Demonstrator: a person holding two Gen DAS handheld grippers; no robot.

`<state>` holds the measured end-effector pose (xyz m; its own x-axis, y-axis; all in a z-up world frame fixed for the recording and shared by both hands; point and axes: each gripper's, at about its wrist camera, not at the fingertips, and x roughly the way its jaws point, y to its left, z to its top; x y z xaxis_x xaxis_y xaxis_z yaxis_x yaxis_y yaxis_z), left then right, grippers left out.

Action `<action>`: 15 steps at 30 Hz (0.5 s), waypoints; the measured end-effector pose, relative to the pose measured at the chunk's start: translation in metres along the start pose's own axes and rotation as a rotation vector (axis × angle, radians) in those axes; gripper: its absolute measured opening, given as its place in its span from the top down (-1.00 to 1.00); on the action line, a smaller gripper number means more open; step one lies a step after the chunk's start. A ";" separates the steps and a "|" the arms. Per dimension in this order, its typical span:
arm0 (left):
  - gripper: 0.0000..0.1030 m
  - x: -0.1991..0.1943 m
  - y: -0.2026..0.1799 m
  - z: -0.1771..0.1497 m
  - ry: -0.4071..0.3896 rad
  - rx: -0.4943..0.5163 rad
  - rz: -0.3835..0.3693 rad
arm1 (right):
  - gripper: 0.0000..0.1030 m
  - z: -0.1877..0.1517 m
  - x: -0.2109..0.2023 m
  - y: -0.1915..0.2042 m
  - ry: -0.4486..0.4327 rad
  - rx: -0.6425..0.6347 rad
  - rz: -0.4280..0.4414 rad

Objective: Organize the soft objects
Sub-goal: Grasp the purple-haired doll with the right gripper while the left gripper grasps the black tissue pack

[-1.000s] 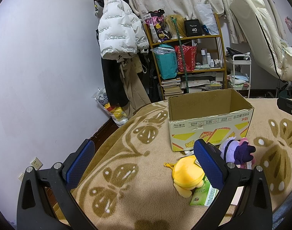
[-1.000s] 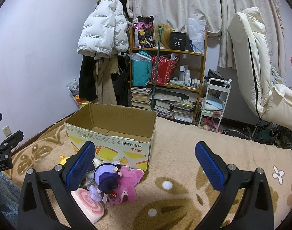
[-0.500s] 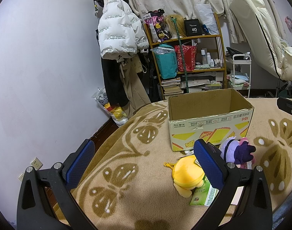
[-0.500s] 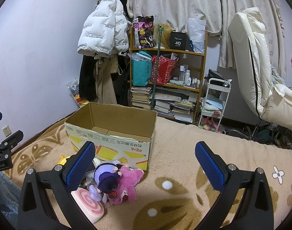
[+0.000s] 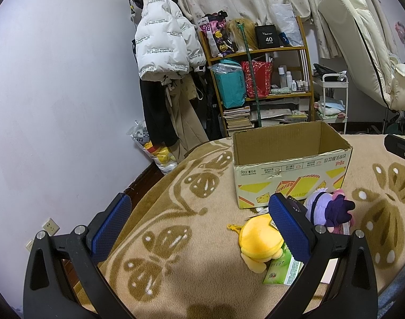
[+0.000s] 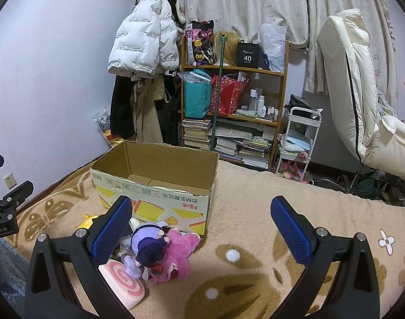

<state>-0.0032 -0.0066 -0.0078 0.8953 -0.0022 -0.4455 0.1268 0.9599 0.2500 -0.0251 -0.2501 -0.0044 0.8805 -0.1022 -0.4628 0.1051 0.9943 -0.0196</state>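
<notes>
Task status: not started. The cardboard box (image 6: pixel 159 183) appears empty. Both claws, left claw (image 5: pixel 202 231) and right claw (image 6: pixel 202 235), stand wide apart, gripping nothing. The purple doll (image 6: pixel 149 247) and pink plush (image 6: pixel 178 257) lie just ahead of the right claw's left finger. Only the left wrist view shows the yellow plush (image 5: pixel 258 242) fully, beside its right finger, with a green packet (image 5: pixel 280 269).

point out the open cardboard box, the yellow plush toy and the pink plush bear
open cardboard box (image 6: pixel 159 195), right wrist view, front wall
yellow plush toy (image 5: pixel 258 239), left wrist view, rounded back
pink plush bear (image 6: pixel 177 255), right wrist view, body
</notes>
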 end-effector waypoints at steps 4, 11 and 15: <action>-0.98 0.009 -0.006 -0.006 0.016 0.010 -0.007 | -1.00 0.001 0.000 -0.001 0.003 0.000 0.001; -0.98 0.024 -0.019 -0.003 0.050 0.053 -0.054 | -1.00 -0.004 0.009 0.004 0.040 -0.035 0.008; -0.98 0.029 -0.031 -0.002 0.057 0.092 -0.080 | -1.00 -0.009 0.021 0.003 0.064 -0.043 0.021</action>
<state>0.0181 -0.0356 -0.0305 0.8554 -0.0596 -0.5146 0.2382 0.9273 0.2886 -0.0100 -0.2486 -0.0219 0.8509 -0.0803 -0.5191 0.0655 0.9968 -0.0468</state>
